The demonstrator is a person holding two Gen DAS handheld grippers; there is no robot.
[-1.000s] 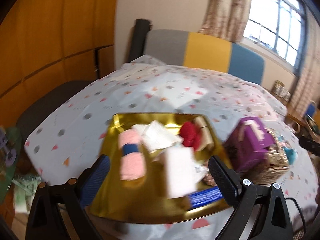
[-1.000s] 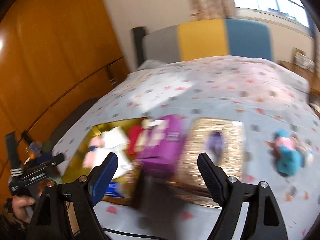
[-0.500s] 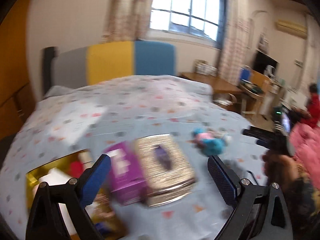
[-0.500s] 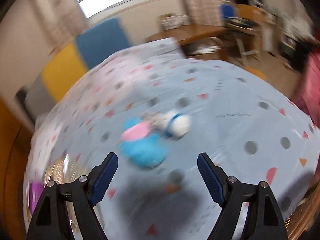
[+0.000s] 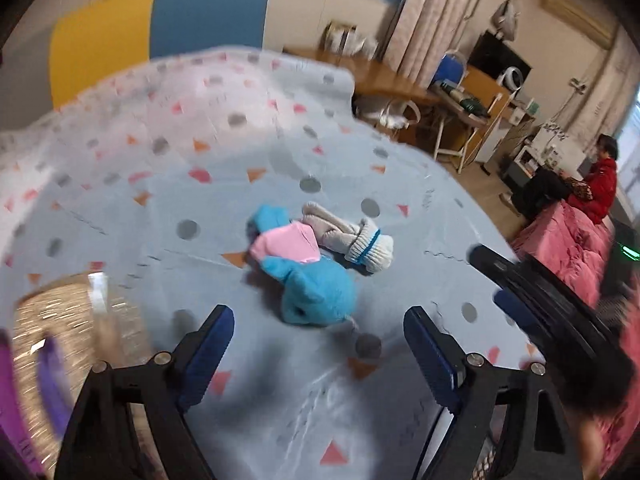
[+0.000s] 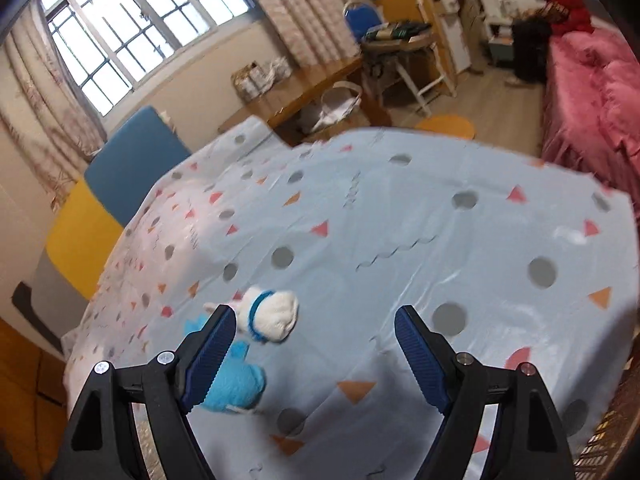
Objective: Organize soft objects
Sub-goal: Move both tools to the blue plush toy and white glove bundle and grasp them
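A fuzzy blue toy lies on the bed, with a smooth pink piece across its middle like a little shirt. Just beside it, touching, lies a white and grey knit toy with a thin blue band around it (it looks ribbed, like a sock). Both look soft and lumpy.

The left gripper hangs over the blue toy. Its blue ridged fingers are wide apart and closing a little, and they do not touch the toy, which sits just ahead of the gap. The right gripper also has its fingers spread wide with only bedsheet between them. The white toy sits just past its left finger, and the blue toy is partly hidden behind that finger.

The left view shows the pink piece and a shiny gold woven basket at the left edge, with something purple blurred next to it. It also shows the right gripper's black frame off to the side. The right view shows a big window with curtains.

The bedsheet is smooth and light blue, with grey dots and pink and orange triangles. Behind it is a padded headboard in yellow and blue. Farther away are a wooden desk, a pink blanket, and a person in red sitting down.
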